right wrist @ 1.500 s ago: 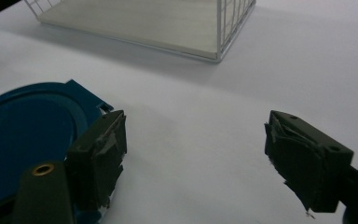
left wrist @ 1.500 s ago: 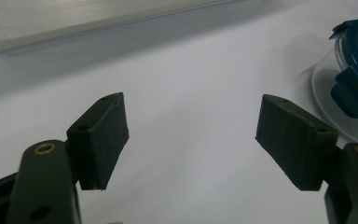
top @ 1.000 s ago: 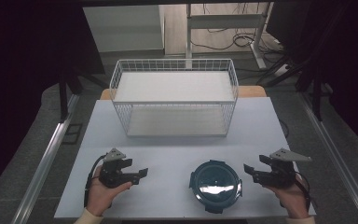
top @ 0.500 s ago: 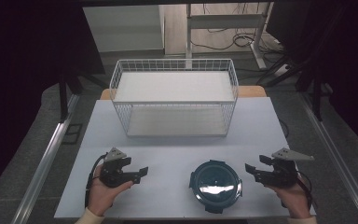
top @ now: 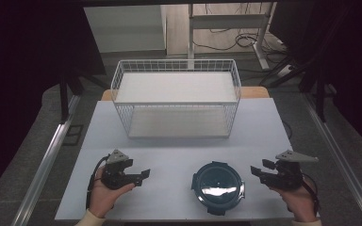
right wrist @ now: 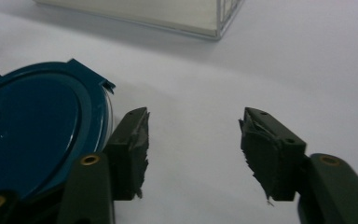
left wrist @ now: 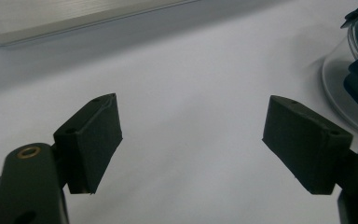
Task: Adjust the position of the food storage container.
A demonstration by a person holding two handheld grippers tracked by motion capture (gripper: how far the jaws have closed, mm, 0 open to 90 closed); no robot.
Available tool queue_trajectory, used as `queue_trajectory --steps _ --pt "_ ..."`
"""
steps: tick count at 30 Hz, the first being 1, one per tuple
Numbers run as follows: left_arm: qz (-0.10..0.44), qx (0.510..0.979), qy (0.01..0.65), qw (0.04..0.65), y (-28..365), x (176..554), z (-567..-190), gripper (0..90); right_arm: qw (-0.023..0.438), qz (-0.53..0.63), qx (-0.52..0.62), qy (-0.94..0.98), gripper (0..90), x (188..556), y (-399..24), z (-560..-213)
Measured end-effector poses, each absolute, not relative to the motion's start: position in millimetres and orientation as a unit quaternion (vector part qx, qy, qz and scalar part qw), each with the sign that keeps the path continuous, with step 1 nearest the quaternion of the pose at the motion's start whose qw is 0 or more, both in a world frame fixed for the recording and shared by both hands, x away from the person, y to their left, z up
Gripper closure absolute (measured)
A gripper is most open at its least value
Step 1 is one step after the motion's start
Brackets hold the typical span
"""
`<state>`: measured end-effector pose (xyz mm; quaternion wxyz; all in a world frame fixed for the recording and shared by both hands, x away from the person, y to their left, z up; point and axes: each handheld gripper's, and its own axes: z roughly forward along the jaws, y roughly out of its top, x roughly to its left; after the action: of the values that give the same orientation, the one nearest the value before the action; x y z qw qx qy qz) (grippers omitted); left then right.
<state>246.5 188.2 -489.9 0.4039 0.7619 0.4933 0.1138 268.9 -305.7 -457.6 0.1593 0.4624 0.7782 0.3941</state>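
So both grippers sit wide open on the white table, holding nothing. Left gripper and right gripper flank the round blue-lidded container.

Premises present as a lab or test room set up for recording, not a home. A plain white table stands alone on a grey floor, with dark curtains screening both sides. Behind it are the metal legs of a desk with loose cables trailing across the floor. Metal rails run along the floor on either side of the table. On the table sit staged items: a white wire basket and a round container with a blue lid. A person holds a camera-fitted left gripper and right gripper, consistent with a data-collection rig.
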Motion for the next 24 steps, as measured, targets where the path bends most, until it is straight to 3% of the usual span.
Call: queue_trajectory --steps 7,10,15,19,24 --pt "0.109 0.762 0.498 0.398 187.3 248.9 -493.3 18.0 0.146 0.377 0.445 0.799 59.2 263.1 -306.3 -452.0" --pt "0.108 0.764 0.497 0.397 186.4 249.3 -493.7 17.9 0.142 0.372 0.438 0.806 62.2 262.4 -305.8 -451.8" --pt "0.107 0.763 0.498 0.398 187.1 249.7 -494.0 17.9 0.133 0.368 0.418 0.82 79.7 259.2 -303.2 -450.5" --pt "0.104 0.761 0.5 0.401 188.9 249.9 -493.6 17.9 0.128 0.364 0.407 0.828 88.4 255.9 -300.2 -448.9" --pt "0.104 0.76 0.501 0.401 189.6 248.9 -492.9 17.9 0.125 0.348 0.388 0.845 89.5 246.2 -292.2 -446.8"
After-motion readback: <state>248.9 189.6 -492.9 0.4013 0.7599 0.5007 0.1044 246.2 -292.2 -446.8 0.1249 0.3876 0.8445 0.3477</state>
